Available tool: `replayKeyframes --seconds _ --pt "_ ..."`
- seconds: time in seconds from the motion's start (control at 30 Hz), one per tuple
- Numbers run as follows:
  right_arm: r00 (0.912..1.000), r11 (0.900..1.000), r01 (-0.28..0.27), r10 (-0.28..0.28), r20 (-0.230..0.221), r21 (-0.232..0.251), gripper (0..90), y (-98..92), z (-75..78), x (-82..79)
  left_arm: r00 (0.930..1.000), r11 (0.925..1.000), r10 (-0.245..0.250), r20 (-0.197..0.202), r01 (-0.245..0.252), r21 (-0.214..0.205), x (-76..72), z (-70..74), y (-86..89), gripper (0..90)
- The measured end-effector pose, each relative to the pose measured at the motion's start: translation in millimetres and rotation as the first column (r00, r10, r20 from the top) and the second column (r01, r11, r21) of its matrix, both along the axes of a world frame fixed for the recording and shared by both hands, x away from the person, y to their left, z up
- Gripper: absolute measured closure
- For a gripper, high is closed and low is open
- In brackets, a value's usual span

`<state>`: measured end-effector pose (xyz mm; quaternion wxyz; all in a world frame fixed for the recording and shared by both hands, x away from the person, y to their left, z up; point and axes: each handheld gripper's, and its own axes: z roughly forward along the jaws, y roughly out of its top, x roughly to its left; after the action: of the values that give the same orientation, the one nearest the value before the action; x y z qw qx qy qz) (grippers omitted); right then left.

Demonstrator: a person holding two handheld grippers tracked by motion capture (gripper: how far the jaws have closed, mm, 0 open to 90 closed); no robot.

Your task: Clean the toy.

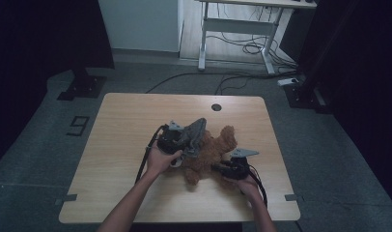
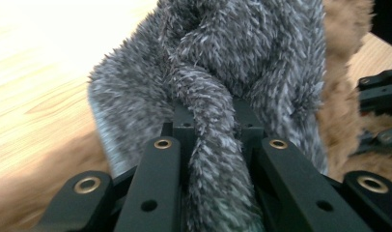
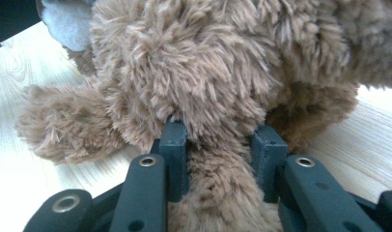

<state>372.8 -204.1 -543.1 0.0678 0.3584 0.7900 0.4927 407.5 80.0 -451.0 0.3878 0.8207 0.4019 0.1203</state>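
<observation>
No brand or label is showing on the toy or the tongs; the one readable mark is a dark figure 9 (image 1: 77, 125) on the grey floor, well off to the left gripper's outer side.

The left gripper (image 2: 214, 145) is grasping a twisted strip of the grey fuzzy garment (image 2: 218, 63), its spiky, bristly pile bunching between the black jaws and spreading out beyond their tips. The right gripper (image 3: 218, 145) is clenching a limb of the brown plush bear (image 3: 194, 63), whose long, shaggy, rounded fur is bulging over both jaw tips.

In the high view the bear (image 1: 218, 145) is lying on the pale wood-grain table (image 1: 126, 121), between the two grippers, with the grey garment (image 1: 196, 130) draping over the bear's side nearest the left gripper (image 1: 184, 145); the right gripper (image 1: 223, 168) is at the bear's other side.
</observation>
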Motion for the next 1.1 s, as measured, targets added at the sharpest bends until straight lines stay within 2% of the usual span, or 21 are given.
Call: replayKeyframes --seconds 0.07,0.2,0.43,0.5,0.7,0.8,0.87,0.93,1.0,1.1 --pt "1.0000 1.0000 -0.001 0.001 -0.002 -0.002 64.8 0.6 0.3 -0.5 0.9999 1.0000 0.010 0.009 -0.010 0.001 -3.2 3.1 10.6 76.7" --pt "1.0000 1.0000 0.001 -0.001 0.001 -0.009 64.8 1.3 0.3 -0.9 0.9960 0.9979 0.061 0.065 -0.062 0.018 -13.1 9.8 34.4 76.9" --pt "1.0000 1.0000 0.003 -0.003 -0.004 -0.006 64.8 1.2 -0.3 -0.4 0.9872 0.9901 0.141 0.075 -0.140 -0.018 -23.6 0.5 80.3 77.1" --pt "1.0000 1.0000 0.004 -0.004 -0.004 -0.007 64.8 1.3 -0.3 -0.3 0.9845 0.9860 0.167 0.055 -0.166 -0.019 -25.1 -4.7 91.4 77.2" --pt "1.0000 1.0000 0.005 -0.005 -0.004 -0.008 64.8 1.6 -0.5 -0.2 0.9795 0.9797 0.201 0.021 -0.200 -0.012 -32.4 -26.7 108.1 77.5" --pt "1.0000 0.9999 0.008 -0.008 -0.003 -0.009 64.8 1.8 -0.5 0.0 0.9755 0.9760 0.217 -0.037 -0.218 -0.012 -32.5 -44.6 116.0 77.5" --pt "1.0000 0.9999 0.008 -0.008 -0.003 -0.010 64.9 2.0 -0.7 0.6 0.9734 0.9773 0.210 -0.093 -0.212 -0.013 -32.6 -59.1 117.8 77.4" --pt "0.9999 0.9998 0.011 -0.011 -0.003 -0.014 64.9 2.5 -0.8 1.7 0.9688 0.9745 0.205 -0.139 -0.216 -0.062 -33.3 -72.1 117.7 77.4" --pt "0.9999 0.9995 0.014 -0.014 0.003 -0.027 65.0 3.8 -0.4 4.4 0.9666 0.9713 0.209 -0.148 -0.223 -0.083 -32.1 -75.7 117.8 77.4" --pt "0.9997 0.9990 0.024 -0.024 0.007 -0.039 65.0 5.6 0.6 11.3 0.9674 0.9720 0.213 -0.137 -0.224 -0.072 -27.2 -66.8 120.7 77.2"
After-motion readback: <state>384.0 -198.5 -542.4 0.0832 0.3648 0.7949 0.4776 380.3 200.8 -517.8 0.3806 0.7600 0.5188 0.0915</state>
